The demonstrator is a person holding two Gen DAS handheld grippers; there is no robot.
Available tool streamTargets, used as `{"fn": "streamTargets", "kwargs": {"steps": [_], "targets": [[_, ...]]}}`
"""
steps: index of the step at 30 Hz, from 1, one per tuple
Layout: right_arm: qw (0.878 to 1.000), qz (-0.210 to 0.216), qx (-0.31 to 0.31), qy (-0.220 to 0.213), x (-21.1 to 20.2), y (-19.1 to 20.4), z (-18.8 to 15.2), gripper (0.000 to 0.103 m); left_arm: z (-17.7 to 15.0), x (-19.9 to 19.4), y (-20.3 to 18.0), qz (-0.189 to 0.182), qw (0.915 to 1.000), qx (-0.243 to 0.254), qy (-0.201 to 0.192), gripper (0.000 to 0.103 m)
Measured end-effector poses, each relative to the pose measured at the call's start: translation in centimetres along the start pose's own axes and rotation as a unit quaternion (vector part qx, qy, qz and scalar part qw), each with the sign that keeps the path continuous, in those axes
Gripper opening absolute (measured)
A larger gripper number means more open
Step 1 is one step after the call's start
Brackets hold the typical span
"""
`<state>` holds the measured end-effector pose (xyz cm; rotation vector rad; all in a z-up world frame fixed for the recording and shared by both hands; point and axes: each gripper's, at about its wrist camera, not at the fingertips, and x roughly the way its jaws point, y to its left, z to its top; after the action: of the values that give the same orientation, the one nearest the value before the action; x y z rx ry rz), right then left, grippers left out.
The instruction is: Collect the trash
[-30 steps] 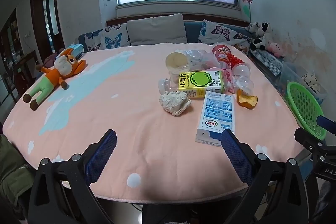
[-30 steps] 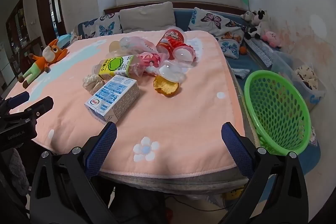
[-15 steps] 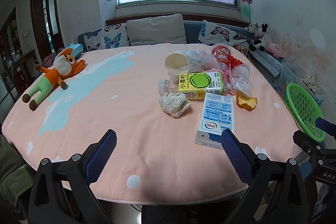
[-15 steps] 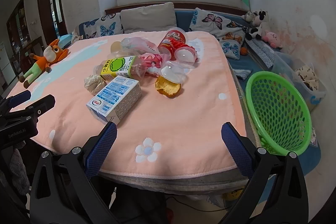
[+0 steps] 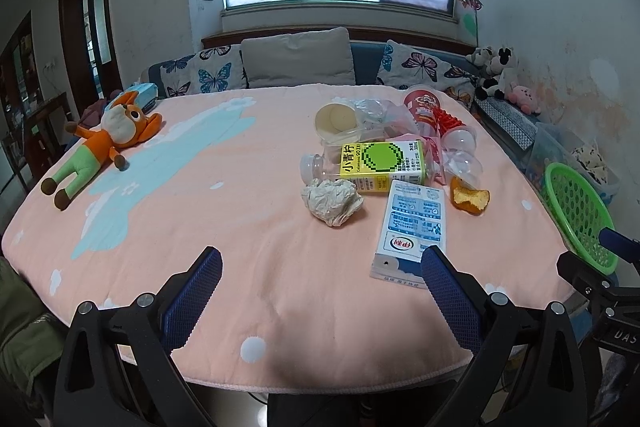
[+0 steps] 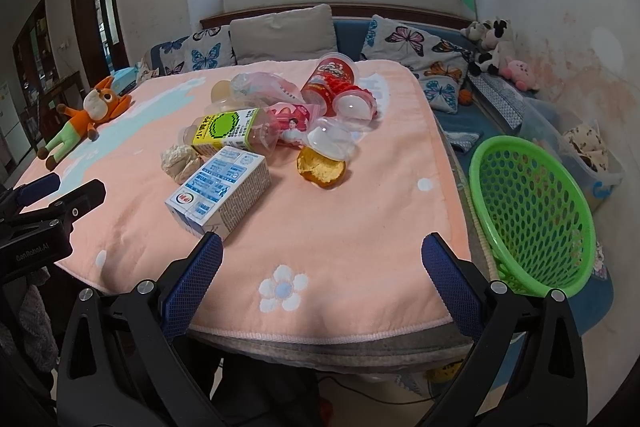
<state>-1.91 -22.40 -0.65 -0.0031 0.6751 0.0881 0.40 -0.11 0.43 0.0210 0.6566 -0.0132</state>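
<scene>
Covering the bench (image 5: 168, 211) is a pink blanket with pale blue patches and white flowers. Trash is seen heaped right of centre in the left wrist view: a crumpled paper ball (image 5: 333, 201), a yellow-green juice carton (image 5: 380, 163) just behind it, and a blue-and-white milk carton (image 5: 412, 231) lying flat toward the lower right. An orange peel (image 5: 469, 198) is noted just right of the milk carton. Behind these, a red cup (image 5: 424, 107) and clear plastic lids and bottles are piled together.

A green basket (image 6: 532, 215) is seen at the right edge of the right wrist view, tilted, beside the bench and off its surface. An orange plush toy (image 5: 104, 143) lies at the left of the frame, well apart from the trash.

Left tongs (image 5: 320, 291) are held wide apart over the near bench edge, gripping nothing. Right tongs (image 6: 322, 279) are likewise spread apart and empty, the milk carton (image 6: 220, 195) lying just beyond the left fingertip (image 6: 200, 267).
</scene>
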Motion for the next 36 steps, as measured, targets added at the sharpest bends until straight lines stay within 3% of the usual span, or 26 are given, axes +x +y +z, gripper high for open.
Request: {"fn": "streamTargets", "kwargs": {"steps": [36], "targets": [[1.0,0.006,0.002,0.006,1.7,-0.8,1.8,0.099,1.4,2.1,-0.3,-0.004,0.9999,-0.002,0.016,0.097]]}}
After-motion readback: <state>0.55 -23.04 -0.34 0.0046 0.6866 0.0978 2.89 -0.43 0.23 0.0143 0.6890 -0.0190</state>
